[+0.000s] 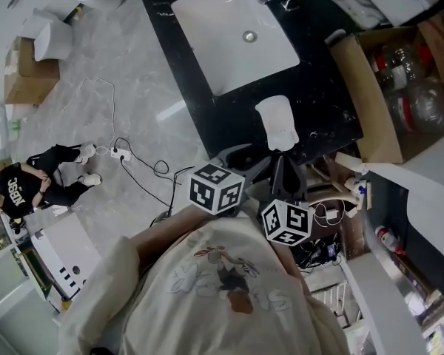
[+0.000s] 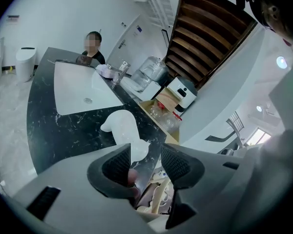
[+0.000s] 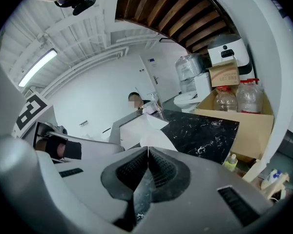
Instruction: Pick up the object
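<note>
My left gripper (image 2: pixel 146 154) is at the lower middle of its own view with the jaws well apart and gripping nothing. Just above them in the frame, the white object (image 2: pixel 121 128) lies on the black counter (image 2: pixel 53 130), below the sink (image 2: pixel 80 94). Its near end shows right at the tip of my left-hand pad (image 2: pixel 118 162). I cannot tell whether it touches, and nothing is squeezing it. In the head view the object (image 1: pixel 277 124) sits at the middle of the frame, near the counter's lower edge, with both grippers just beneath it.

Further right, my right gripper (image 3: pixel 147 152) has its jaws pressed together with nothing between them, pointing at the counter.

As I judge it, the pick-up is not done: the object rests on the counter, unheld. What remains is to get my left jaws around it, close on it and lift.
</note>
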`<state>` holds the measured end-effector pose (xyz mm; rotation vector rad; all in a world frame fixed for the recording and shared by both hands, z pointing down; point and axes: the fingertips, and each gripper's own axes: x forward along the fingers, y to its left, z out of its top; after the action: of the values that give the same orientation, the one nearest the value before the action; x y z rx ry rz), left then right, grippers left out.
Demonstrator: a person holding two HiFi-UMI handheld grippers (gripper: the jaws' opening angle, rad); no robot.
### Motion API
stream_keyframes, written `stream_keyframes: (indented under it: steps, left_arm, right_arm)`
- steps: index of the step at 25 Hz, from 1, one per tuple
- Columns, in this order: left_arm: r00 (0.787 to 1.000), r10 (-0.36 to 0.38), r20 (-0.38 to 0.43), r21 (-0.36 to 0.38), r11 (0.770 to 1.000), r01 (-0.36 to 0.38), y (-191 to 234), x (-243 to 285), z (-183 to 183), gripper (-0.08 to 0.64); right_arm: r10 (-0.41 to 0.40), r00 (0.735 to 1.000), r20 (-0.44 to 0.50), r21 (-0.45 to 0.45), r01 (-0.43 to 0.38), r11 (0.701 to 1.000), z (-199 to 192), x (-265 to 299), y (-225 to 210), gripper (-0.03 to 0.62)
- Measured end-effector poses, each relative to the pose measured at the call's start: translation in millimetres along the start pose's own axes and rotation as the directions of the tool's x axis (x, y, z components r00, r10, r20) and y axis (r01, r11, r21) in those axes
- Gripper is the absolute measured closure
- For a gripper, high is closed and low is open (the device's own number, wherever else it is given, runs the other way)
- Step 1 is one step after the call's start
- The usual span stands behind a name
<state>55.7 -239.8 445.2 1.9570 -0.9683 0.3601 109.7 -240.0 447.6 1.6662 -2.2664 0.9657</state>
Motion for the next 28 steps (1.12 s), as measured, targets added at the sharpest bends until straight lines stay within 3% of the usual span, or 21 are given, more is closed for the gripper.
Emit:
stream_keyframes:
  steps: [14,28]
  left_arm:
    - [1.0,-0.002,-0.009,-0.134,0.991,0.0,39.7,25.1,6.1,0.316]
    - [0.999,-0.036,-0.018,-0.291,0.956,0.029,61.2,58.3,13.1,0.303]
  right_arm:
    - [-0.022,0.998,-0.063,0.016,0.023,1.0,-13.8,24.8,-6.0,0.574]
    - [-0.03,0.993,-0.111,0.024,0.033,0.999,-16.1,50.4,-18.6,0.574]
